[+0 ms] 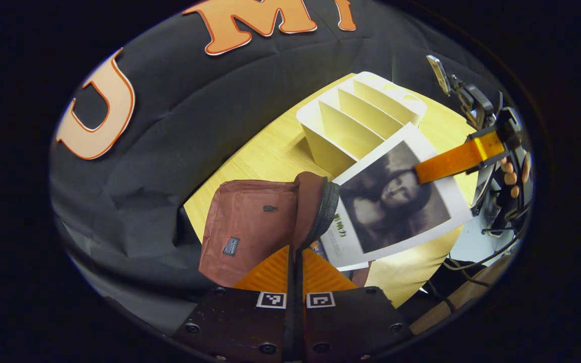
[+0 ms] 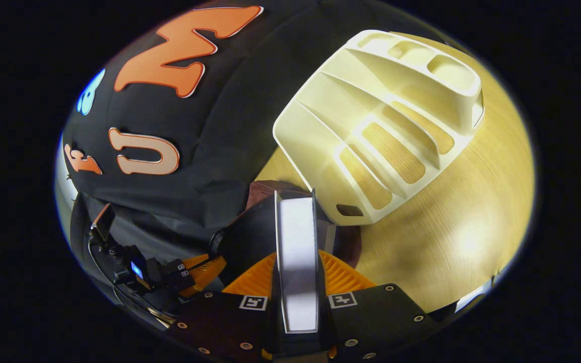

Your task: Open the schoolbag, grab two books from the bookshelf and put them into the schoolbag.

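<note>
1. While the left tongs [image 1: 295, 282] pinch the upper rim of the schoolbag [image 1: 250, 227] and hold its mouth open, their two fingers are pressed nearly together on the thin edge of fabric.
2. The right tongs [image 2: 298, 282] are clamped on a book [image 2: 298, 252], seen edge-on in the right gripper view as a pale slab standing between the fingers.
3. From the left gripper view the same book [image 1: 396, 201] shows its cover, a grey portrait in a white border; the right tongs [image 1: 424, 174] grip its far upper edge, with a hand [image 1: 512, 176] behind them.
4. The book's long axis slopes down from the right tongs toward the bag, and its lower corner is at the zippered opening, beside the held rim; whether it has entered the bag I cannot tell.
5. So the bag lies just ahead of and below the book, and the right hand is the one placed to push it in along that axis.
6. Beyond, the cream bookshelf [image 2: 386, 131] stands on the wooden bench [image 2: 462, 232], its slots looking empty.
</note>
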Demonstrator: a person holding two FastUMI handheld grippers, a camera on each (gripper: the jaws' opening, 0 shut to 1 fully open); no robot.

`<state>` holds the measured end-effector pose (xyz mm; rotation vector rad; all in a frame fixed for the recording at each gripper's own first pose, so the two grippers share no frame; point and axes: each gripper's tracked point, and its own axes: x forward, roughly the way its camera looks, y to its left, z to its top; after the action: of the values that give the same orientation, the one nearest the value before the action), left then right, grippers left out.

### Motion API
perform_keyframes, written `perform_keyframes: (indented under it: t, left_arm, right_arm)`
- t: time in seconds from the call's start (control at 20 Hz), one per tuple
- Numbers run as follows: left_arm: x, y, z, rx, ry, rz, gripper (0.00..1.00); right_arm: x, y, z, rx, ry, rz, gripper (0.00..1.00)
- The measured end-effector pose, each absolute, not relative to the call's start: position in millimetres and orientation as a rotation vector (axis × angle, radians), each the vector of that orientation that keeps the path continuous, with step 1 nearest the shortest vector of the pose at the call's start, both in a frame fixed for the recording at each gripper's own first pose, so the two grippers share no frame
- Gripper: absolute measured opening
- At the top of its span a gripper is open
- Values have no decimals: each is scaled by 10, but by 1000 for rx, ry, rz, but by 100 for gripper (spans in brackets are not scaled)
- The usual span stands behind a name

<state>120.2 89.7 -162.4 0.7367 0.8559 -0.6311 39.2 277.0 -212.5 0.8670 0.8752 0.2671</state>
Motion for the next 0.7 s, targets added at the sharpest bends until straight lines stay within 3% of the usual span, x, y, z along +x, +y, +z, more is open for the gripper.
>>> perform_keyframes:
  t: [0.25,0.7]
  left_arm:
    - [1140,721,-1498,764,818,-650,0]
    - [1042,638,-1417,782,814,-679,1]
  right_arm:
    - [524,3333,-2449,966,847,293,29]
    - [693,3948,-2654,914,843,296,29]
